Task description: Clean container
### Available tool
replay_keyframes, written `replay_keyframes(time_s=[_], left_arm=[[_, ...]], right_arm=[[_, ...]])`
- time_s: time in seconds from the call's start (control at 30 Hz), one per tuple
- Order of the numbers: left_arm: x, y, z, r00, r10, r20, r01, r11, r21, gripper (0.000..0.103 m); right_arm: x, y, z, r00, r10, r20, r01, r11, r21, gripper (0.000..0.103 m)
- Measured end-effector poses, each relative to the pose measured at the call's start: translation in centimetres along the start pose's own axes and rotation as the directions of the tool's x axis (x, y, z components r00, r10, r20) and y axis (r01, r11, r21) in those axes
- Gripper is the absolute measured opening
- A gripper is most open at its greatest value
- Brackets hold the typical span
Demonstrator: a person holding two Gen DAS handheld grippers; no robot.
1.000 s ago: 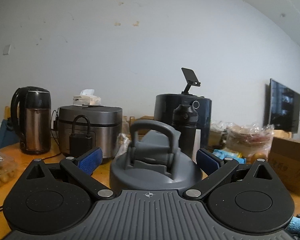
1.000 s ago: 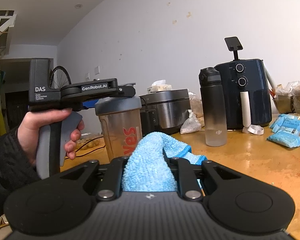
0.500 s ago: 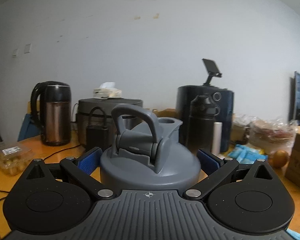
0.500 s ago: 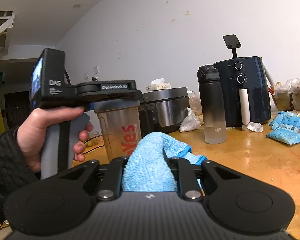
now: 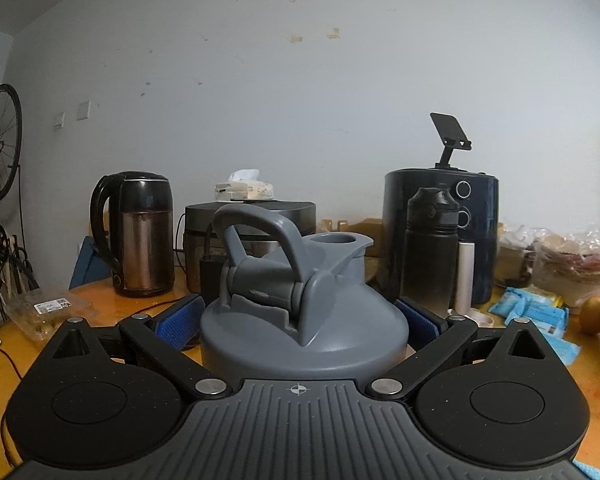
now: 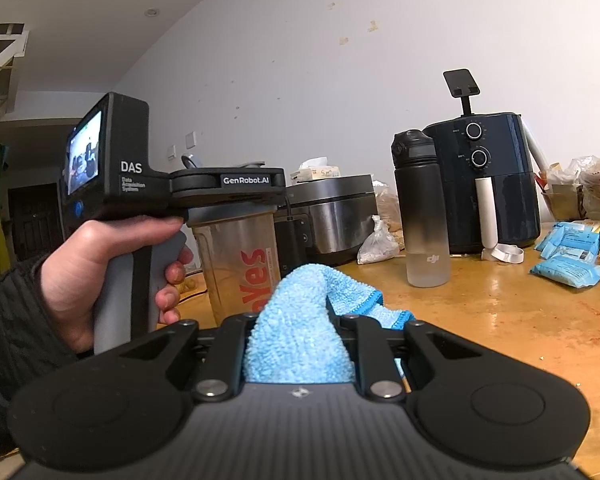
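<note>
A grey shaker lid with a carry loop and spout fills the middle of the left wrist view. My left gripper is shut on it, its blue pads against both sides of the lid. The right wrist view shows the clear shaker bottle with red lettering under that gripper, which a hand holds level. My right gripper is shut on a light blue cloth, just in front of the bottle. The cloth hides the bottle's base.
On the wooden table stand a black kettle, a rice cooker, a black water bottle and a dark air fryer. Blue packets lie at the right. A clear fruit box sits at the left.
The left gripper has swung around the bottle top; its screen now faces the right camera. The lid's loop now shows side-on. Right gripper and cloth have stayed still.
</note>
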State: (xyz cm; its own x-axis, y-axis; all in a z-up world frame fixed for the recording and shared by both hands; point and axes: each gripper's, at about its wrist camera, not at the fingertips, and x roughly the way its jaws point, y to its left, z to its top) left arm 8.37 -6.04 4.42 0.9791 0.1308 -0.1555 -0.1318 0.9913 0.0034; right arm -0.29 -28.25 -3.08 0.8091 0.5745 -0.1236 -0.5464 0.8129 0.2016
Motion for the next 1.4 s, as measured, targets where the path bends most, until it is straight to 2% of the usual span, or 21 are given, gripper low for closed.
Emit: replay_keyframes(time_s=[0.2, 0.3, 0.73, 1.03, 1.4], left_arm=[[0.2, -0.4, 0.2, 1.000, 0.024, -0.009, -0.024, 1.000, 0.006, 0.102], [0.2, -0.7, 0.2, 1.000, 0.025, -0.013, -0.025, 1.000, 0.015, 0.095], [0.3, -0.4, 0.2, 1.000, 0.004, -0.019, -0.004, 1.000, 0.019, 0.095], [0.4, 0.4, 0.0, 0.997, -0.072, -0.006, 0.072, 0.997, 0.027, 0.095], [0.4, 1.3, -0.3, 0.984, -0.177, 0.010, 0.176, 0.983, 0.044, 0.095]], right_arm=[[-0.1, -0.1, 0.0, 1.000, -0.006, -0.001, 0.006, 1.000, 0.002, 0.013], [-0.2, -0.2, 0.0, 1.000, -0.009, -0.002, 0.009, 1.000, 0.004, 0.013], [-0.2, -0.2, -0.2, 1.000, -0.008, -0.004, 0.008, 1.000, 0.007, 0.013], [0.0, -0.2, -0.2, 1.000, -0.007, -0.008, 0.007, 1.000, 0.011, 0.013], [0.2, -0.1, -0.3, 1.000, -0.007, -0.012, 0.007, 1.000, 0.013, 0.013]])
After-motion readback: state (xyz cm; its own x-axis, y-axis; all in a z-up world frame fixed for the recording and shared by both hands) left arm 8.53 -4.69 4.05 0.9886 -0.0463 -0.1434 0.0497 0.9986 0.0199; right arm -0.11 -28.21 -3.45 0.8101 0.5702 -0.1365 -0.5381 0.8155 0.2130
